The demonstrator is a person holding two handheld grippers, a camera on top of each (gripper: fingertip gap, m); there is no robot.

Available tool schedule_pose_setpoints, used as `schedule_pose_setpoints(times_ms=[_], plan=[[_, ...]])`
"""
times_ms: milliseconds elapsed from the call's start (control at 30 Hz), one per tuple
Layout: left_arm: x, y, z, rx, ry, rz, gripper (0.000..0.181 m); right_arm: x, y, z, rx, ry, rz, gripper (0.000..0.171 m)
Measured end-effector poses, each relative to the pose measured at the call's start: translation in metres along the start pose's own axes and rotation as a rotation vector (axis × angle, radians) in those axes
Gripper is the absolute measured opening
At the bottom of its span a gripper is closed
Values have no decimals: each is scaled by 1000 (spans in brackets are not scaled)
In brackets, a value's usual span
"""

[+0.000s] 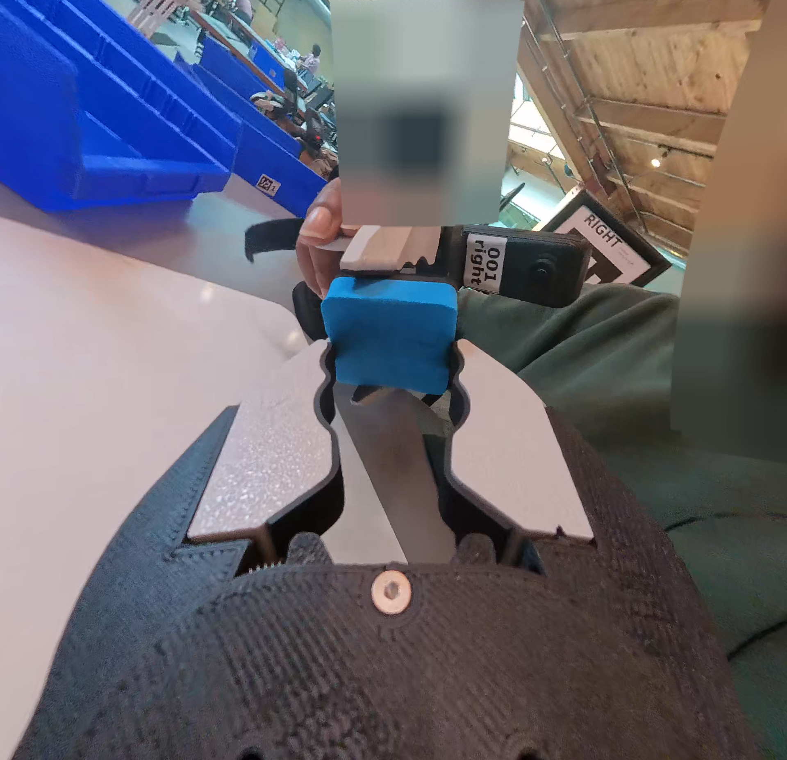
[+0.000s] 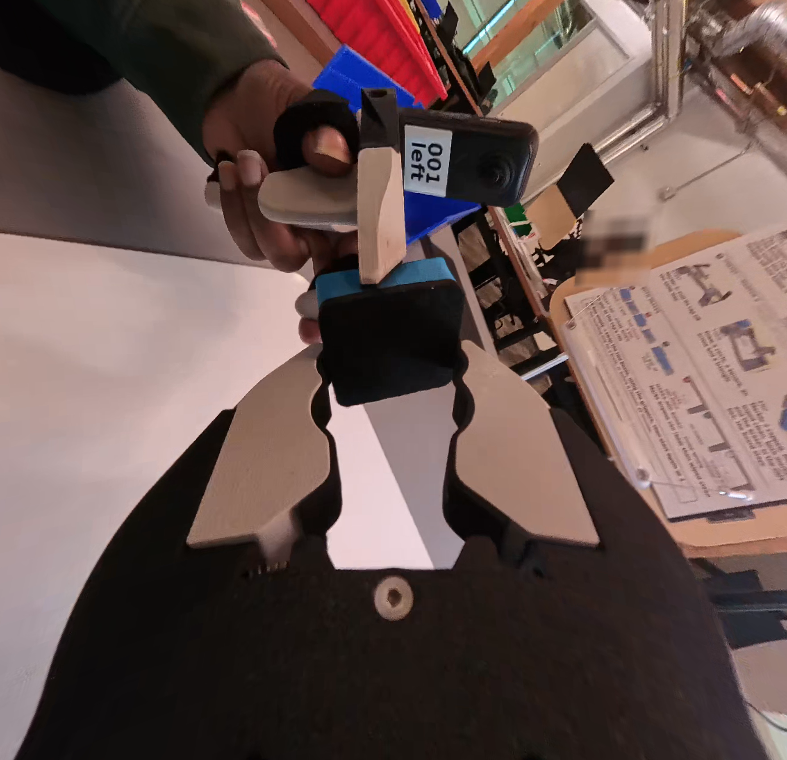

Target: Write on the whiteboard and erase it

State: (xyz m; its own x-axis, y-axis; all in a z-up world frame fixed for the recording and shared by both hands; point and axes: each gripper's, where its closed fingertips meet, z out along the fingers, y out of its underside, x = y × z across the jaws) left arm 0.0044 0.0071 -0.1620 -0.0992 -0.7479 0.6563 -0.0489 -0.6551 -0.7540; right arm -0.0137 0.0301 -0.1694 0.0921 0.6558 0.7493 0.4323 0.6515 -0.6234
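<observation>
The left gripper [image 1: 389, 351] and right gripper [image 2: 389, 356] both pinch the eraser [image 1: 385, 334]. Its blue foam faces left's camera, black felt right's. Its long axis is unclear.

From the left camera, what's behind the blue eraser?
Behind the eraser are the right tool, clamped over it, the hand holding that tool and a green sleeve. The eraser's far face is hidden.

My left gripper [image 1: 389, 371] has a black, ridged printed body, two pale grey finger plates with wavy black inner edges, and one silver hex screw [image 1: 391, 591] at centre. My right gripper [image 2: 389, 373] is built the same, screw [image 2: 393, 597] included. Each carries a black camera with a white sticker. I wear a dark green sleeve [image 2: 170, 36].
</observation>
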Motion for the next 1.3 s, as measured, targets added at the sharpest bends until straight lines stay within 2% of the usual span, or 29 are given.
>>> schedule_pose_setpoints(times_ms=[133, 267, 367, 433, 467, 533, 600, 667, 733, 800, 867, 967, 1100, 1167, 1300], plan=[[-15, 3, -3, 6, -47, -30, 52, -3, 13, 6, -8, 2, 56, 55], [-20, -5, -1, 106, -31, -97, 52, 4, 19, 5, 46, 34, 188, 55], [-26, -10, 3, 92, -98, -32, 52, 10, 27, 3, 24, 105, 163, 55], [-33, -15, 4, 14, -189, 46, 51, 16, 34, 3, -15, 137, 158, 56], [-40, -19, 4, -31, -260, 92, 51, 19, 39, 2, -36, 131, 192, 62], [-70, -27, -8, -172, -506, 273, 51, 25, 52, -2, -79, 111, 304, 76], [-110, -29, -30, -395, -750, 413, 51, 34, 68, -10, -109, 125, 374, 77], [-143, -40, -52, -519, -949, 523, 51, 40, 85, -17, -144, 144, 405, 75], [-165, -26, -65, -696, -987, 472, 51, 40, 99, -21, -179, 139, 434, 75], [-182, -29, -72, -716, -1036, 506, 52, 35, 105, -21, -191, 114, 471, 74], [-187, -23, -71, -733, -1006, 508, 52, 26, 108, -16, -199, 77, 495, 74], [-177, -28, -72, -681, -990, 535, 64, 13, 111, -5, -227, 14, 492, 73], [-135, -37, -80, -522, -928, 523, 62, -1, 123, 22, -329, -160, 541, 73], [-113, -36, -82, -402, -907, 528, 52, 4, 126, 42, -363, -195, 587, 75], [-77, -42, -103, -54, -1022, 649, 46, 7, 137, 82, -473, -217, 776, 81]])
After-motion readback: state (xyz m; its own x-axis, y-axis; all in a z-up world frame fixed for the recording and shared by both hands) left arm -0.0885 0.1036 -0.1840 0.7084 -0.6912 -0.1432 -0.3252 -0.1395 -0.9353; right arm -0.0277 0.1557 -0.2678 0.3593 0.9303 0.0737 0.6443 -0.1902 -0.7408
